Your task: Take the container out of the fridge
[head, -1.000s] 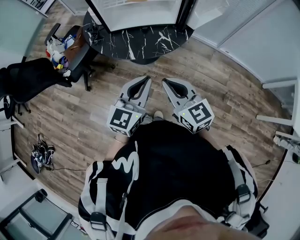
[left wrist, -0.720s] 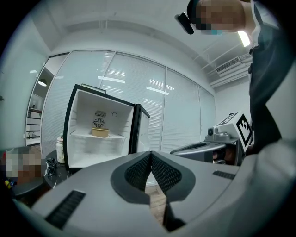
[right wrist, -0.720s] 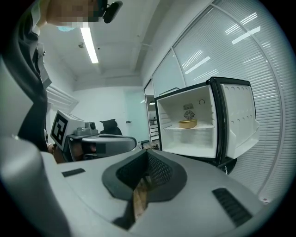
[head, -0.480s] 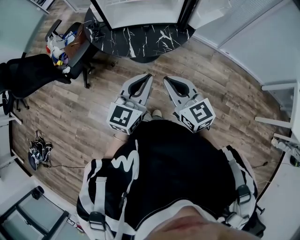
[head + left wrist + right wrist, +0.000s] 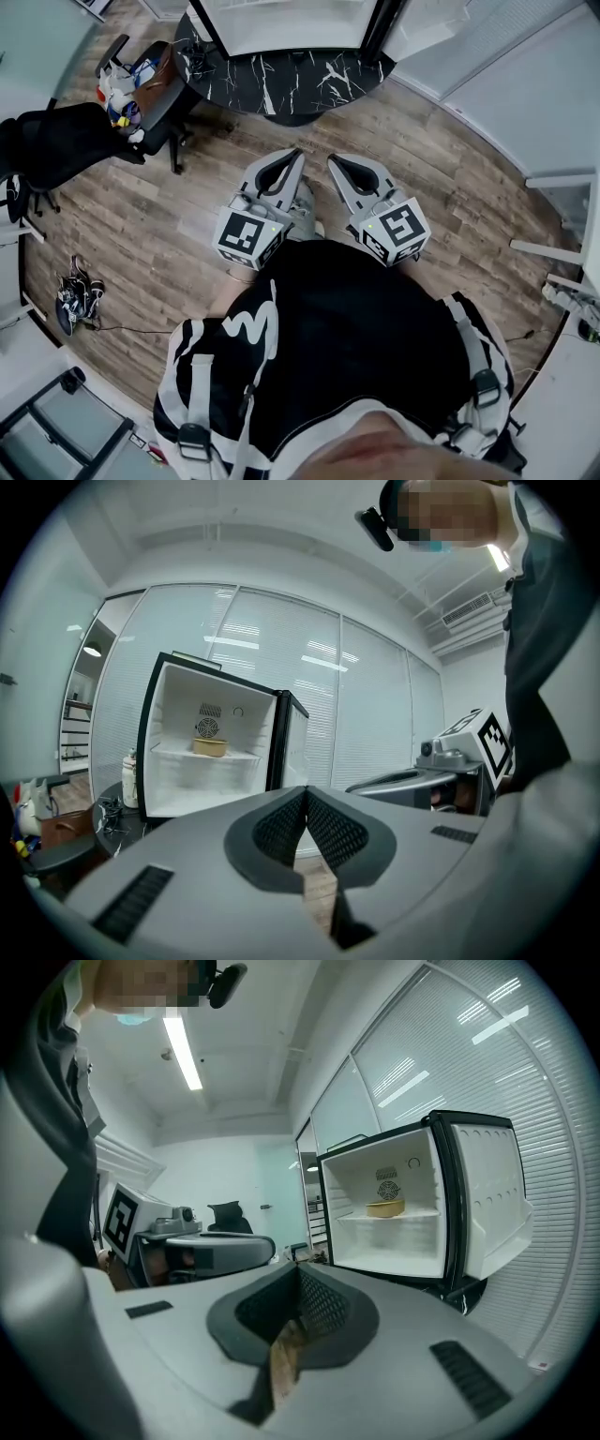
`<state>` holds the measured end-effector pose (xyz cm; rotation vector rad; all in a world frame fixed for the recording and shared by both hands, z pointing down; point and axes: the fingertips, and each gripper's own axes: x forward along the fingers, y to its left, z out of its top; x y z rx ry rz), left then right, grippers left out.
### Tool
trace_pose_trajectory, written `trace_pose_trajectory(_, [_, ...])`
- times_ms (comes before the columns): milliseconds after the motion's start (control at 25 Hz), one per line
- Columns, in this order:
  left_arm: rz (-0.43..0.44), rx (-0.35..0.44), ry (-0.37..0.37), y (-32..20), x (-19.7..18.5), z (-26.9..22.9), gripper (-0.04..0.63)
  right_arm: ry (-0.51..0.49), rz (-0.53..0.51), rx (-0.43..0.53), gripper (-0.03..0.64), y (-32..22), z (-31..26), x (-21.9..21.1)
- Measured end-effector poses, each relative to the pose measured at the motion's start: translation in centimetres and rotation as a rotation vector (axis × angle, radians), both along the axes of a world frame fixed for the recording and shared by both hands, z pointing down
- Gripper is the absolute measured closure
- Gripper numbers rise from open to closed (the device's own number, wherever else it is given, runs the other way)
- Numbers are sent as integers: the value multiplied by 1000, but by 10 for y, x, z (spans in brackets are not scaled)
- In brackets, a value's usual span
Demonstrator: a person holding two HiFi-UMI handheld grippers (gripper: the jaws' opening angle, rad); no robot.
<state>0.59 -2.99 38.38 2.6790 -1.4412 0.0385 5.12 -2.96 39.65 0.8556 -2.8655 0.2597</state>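
Note:
A small fridge stands open on a round black marble table. On its inner shelf rests a shallow tan container. Both grippers are held side by side in front of the person's body, some way short of the fridge and pointing at it. My left gripper is shut with nothing between its jaws. My right gripper is likewise shut and empty.
A black office chair and a second chair piled with bags stand to the left on the wooden floor. Shoes lie at far left. A white bottle stands on the table left of the fridge. Glass partition walls rise behind.
The view has shifted slightly toward the fridge table, and a foot shows between the grippers. Both grippers stay shut and keep their place before the body.

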Motion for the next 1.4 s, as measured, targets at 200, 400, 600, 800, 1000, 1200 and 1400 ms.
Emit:
trace_pose_trajectory(200, [2, 17, -1, -14, -6, -4, 591, 3, 10, 10, 612, -14, -3, -3])
trace_pose_trajectory(400, [3, 2, -2, -34, -12, -1, 591, 2, 31, 14, 612, -36, -6, -5])
trace_pose_trajectory(600, [8, -16, 1, -53, -19, 5, 591, 10, 39, 8, 612, -54, -3, -11])
trace_pose_trajectory(800, [18, -10, 0, -77, -24, 2, 591, 14, 39, 7, 612, -75, -3, -18])
trace_pose_trajectory(1000, [26, -13, 3, -99, -30, 3, 591, 20, 48, -1, 612, -96, 0, -24])
trace_pose_trajectory(1200, [32, -21, 3, -118, -34, 6, 591, 20, 54, 0, 612, -115, 1, -28])
trace_pose_trajectory(1400, [41, 11, 8, -139, -38, -1, 591, 22, 57, 2, 612, -135, 2, -33])
